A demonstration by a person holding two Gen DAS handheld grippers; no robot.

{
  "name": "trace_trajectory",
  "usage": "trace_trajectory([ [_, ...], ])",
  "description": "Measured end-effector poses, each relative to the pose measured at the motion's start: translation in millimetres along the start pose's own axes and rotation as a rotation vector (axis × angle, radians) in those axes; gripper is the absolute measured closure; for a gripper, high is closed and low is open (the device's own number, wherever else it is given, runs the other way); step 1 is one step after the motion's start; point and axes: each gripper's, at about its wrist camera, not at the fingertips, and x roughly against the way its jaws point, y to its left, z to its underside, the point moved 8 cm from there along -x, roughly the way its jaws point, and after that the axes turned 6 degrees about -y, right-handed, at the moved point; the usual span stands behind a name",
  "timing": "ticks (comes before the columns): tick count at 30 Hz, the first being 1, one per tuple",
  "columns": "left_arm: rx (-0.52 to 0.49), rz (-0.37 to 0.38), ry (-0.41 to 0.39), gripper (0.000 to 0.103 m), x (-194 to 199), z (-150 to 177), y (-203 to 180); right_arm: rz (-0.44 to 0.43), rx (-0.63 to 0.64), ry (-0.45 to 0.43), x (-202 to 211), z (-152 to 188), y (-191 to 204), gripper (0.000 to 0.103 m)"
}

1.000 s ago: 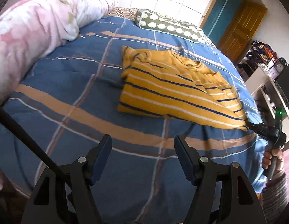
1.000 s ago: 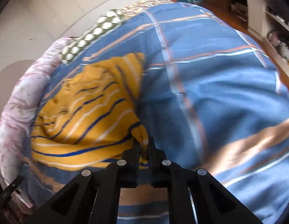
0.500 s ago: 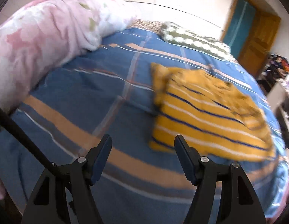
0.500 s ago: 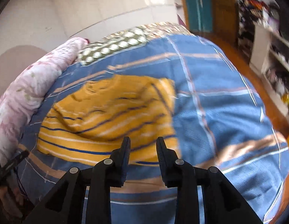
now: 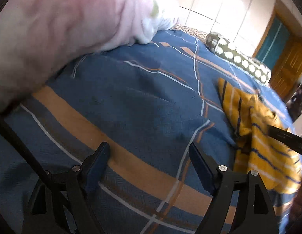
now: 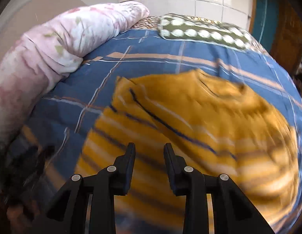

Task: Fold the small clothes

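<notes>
A yellow striped shirt (image 6: 199,128), folded, is spread on the blue plaid bedspread (image 6: 151,62) and fills the centre and right of the right wrist view, blurred; in the left wrist view it is seen at the right edge (image 5: 264,152). The right gripper (image 6: 149,152) is poised above the shirt's lower left part, its jaws parted a little with nothing caught between them. The left gripper (image 5: 150,156) is held over bare bedspread at lower centre, its jaws widening and empty. A pink floral quilt (image 5: 63,29) is bunched at upper left, and a green dotted pillow (image 6: 203,32) lies along the top.
</notes>
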Motion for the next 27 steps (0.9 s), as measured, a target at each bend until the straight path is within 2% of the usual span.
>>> trace_trajectory([
  [2, 0.021, 0.024, 0.001, 0.017, -3, -2, 2, 0.044, 0.026, 0.035, -35, -13, 11, 0.07],
  [5, -0.001, 0.019, 0.015, 0.012, -8, 0, 0, 0.095, 0.071, 0.092, -76, -28, 25, 0.071],
  [9, -0.039, -0.002, 0.028, 0.01, -11, 2, -6, 0.136, 0.134, 0.107, -96, -44, 32, 0.073],
  [12, -0.036, 0.0, 0.027, 0.01, -10, 2, -5, 0.104, 0.11, 0.112, -84, -53, 29, 0.073],
  [15, -0.028, 0.007, 0.028, 0.01, -10, 1, -5, 0.07, 0.098, 0.028, -49, -60, 32, 0.073],
  [17, -0.028, 0.005, 0.029, 0.01, -11, 1, -5, 0.031, 0.096, 0.014, -24, -48, 36, 0.073],
  [20, -0.039, -0.01, 0.035, 0.01, -12, 1, -6, 0.001, 0.103, 0.024, -9, -24, 43, 0.073],
  [22, -0.051, -0.022, 0.039, 0.01, -13, 1, -7, -0.013, 0.103, 0.053, -12, -6, 50, 0.073],
  [24, -0.058, -0.029, 0.039, 0.01, -14, 1, -8, -0.039, 0.107, 0.126, -27, 20, 55, 0.073],
  [27, -0.056, -0.025, 0.035, 0.01, -14, 1, -7, -0.077, 0.096, 0.107, -25, 26, 59, 0.073],
])
